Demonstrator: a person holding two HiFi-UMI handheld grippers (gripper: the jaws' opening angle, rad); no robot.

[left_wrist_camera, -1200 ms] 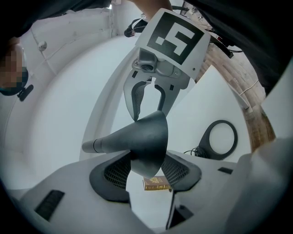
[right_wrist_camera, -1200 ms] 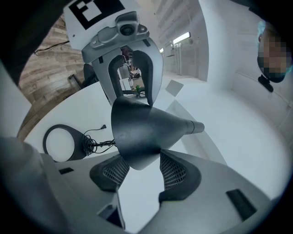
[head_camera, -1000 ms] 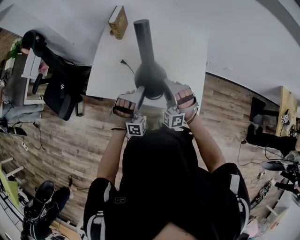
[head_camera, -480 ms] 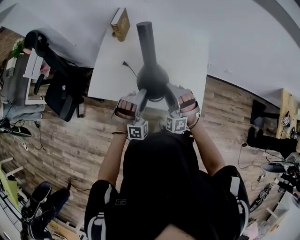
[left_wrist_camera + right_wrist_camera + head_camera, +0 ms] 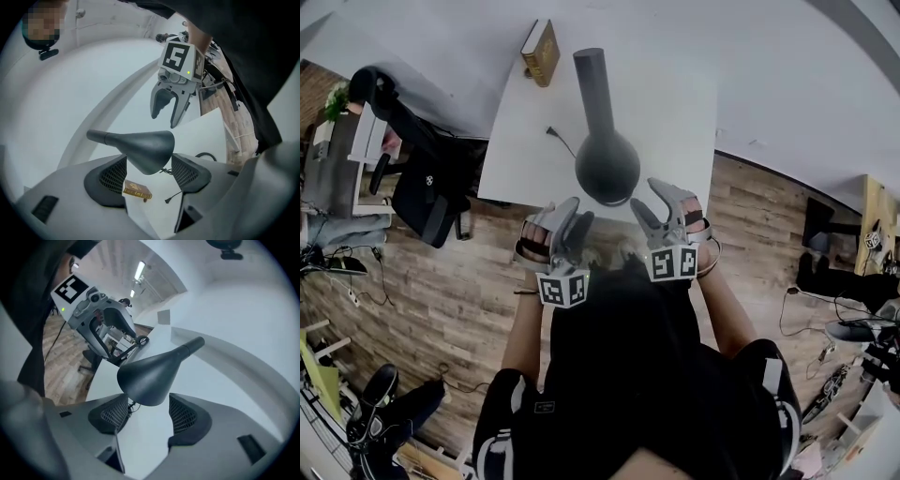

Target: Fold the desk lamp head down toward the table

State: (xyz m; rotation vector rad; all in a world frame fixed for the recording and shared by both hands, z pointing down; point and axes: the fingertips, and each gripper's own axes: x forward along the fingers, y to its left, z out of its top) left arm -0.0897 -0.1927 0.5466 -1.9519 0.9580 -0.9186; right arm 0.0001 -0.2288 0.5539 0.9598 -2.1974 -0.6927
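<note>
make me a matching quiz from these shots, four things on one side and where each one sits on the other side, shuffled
Things
A lamp head
B book
C cable plug
D black chair

Places
1 on the wood floor, left of the table
2 close to the table's near edge
3 at the table's far left corner
4 on the table, just left of the lamp head

Pairs: A-2, B-3, C-4, D-1
</note>
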